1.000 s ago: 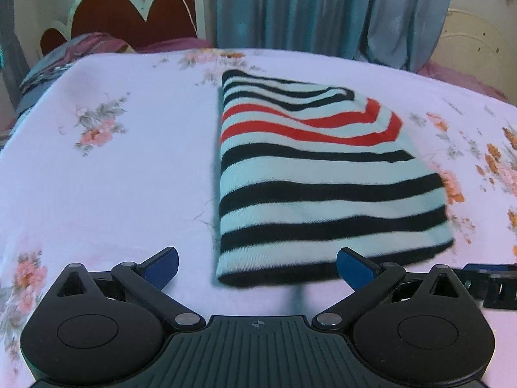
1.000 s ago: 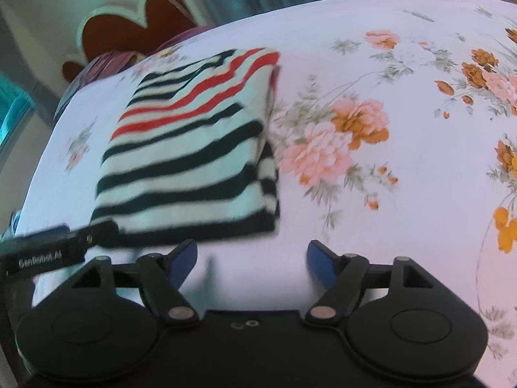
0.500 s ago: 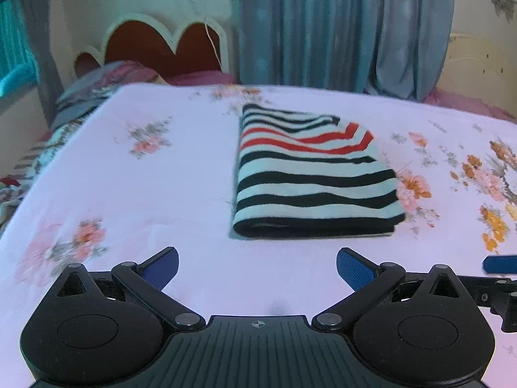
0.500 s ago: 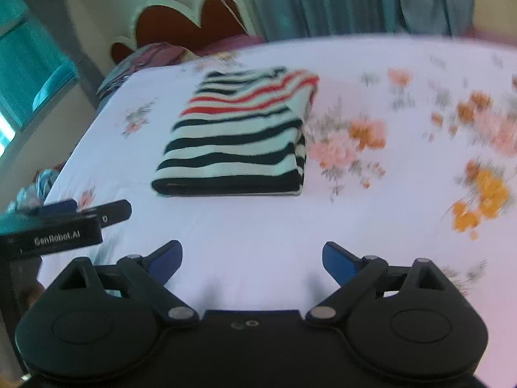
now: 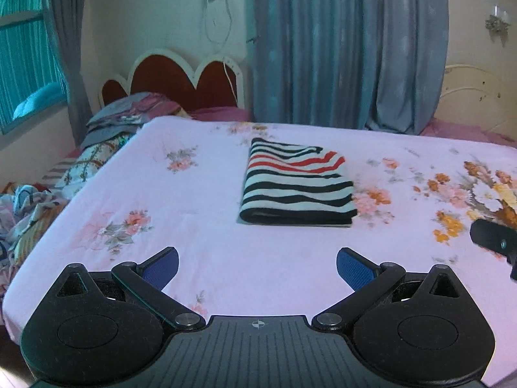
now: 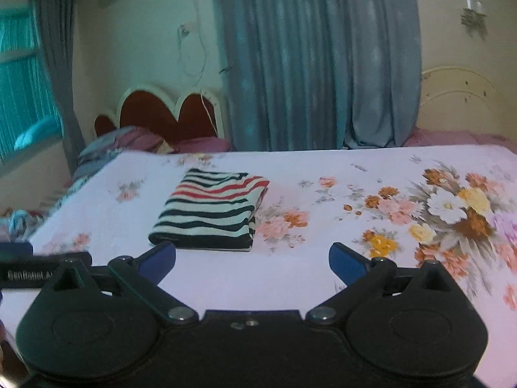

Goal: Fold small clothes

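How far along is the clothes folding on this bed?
Done: the striped garment lies folded in a neat rectangle on the floral bedsheet. In hand: nothing; the left gripper and right gripper both hover short of it with jaws open and empty. Left: perhaps the heap of clothes beside the bed, though I cannot tell.

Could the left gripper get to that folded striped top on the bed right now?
Probably yes. The left gripper is open and empty, and the folded striped top lies flat straight ahead of it, with only bare floral sheet between them. It would need to move forward first; it isn't touching the top.
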